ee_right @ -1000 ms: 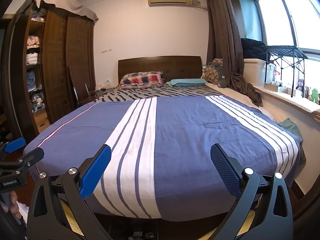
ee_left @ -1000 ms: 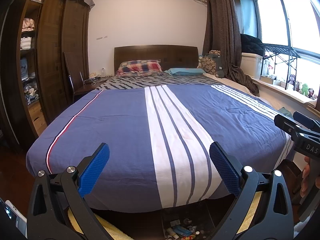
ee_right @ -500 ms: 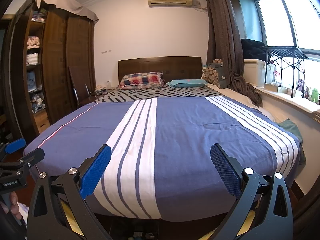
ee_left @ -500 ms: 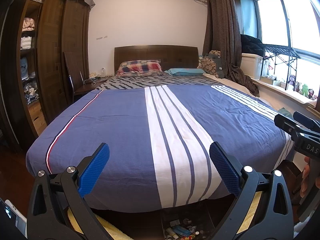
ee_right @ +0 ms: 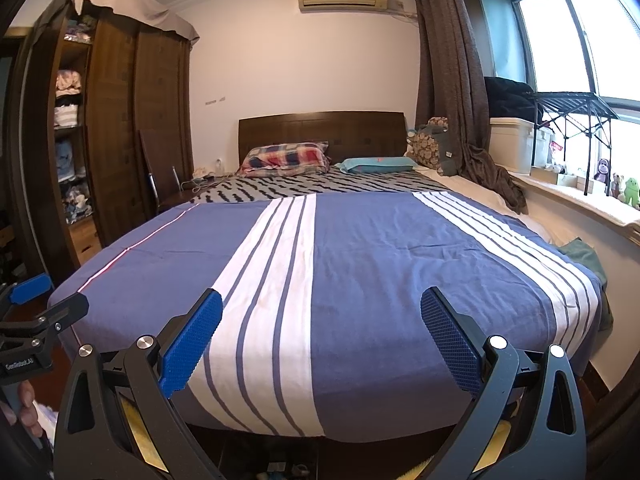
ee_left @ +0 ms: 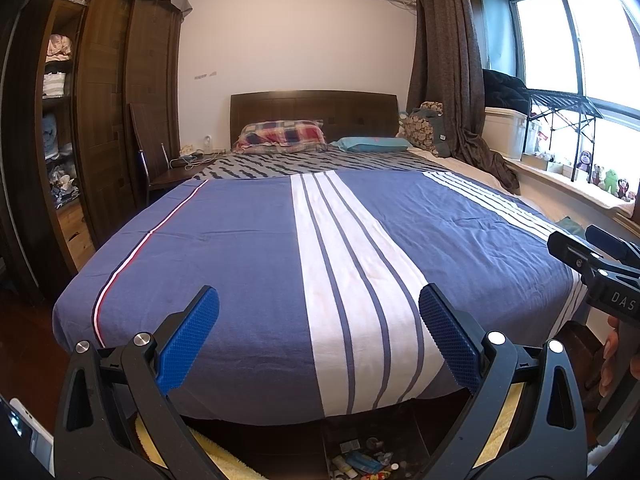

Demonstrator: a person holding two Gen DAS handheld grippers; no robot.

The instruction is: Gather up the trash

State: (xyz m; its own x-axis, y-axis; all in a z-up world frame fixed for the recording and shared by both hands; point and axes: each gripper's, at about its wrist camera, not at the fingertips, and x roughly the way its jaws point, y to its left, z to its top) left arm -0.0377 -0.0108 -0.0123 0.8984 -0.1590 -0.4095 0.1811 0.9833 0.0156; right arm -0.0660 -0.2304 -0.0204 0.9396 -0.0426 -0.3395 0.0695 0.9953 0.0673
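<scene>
My left gripper (ee_left: 319,320) hangs open at the foot of a bed (ee_left: 240,264), its blue pads wide apart with nothing between them. My right gripper (ee_right: 321,320) is open too and holds nothing; it also shows at the right edge of the left wrist view (ee_left: 600,264). The left gripper appears at the left edge of the right wrist view (ee_right: 36,308). Under the bed's foot, a dark bin (ee_left: 332,432) holds several small wrappers and tubes (ee_left: 362,462). No trash is visible on the blue striped cover.
A dark wooden wardrobe (ee_left: 100,120) and a chair (ee_left: 156,160) stand left of the bed. Pillows (ee_left: 280,138) lie at the headboard. A window sill (ee_right: 580,204) with boxes and toys runs along the right. Yellow mat (ee_left: 216,452) lies below me.
</scene>
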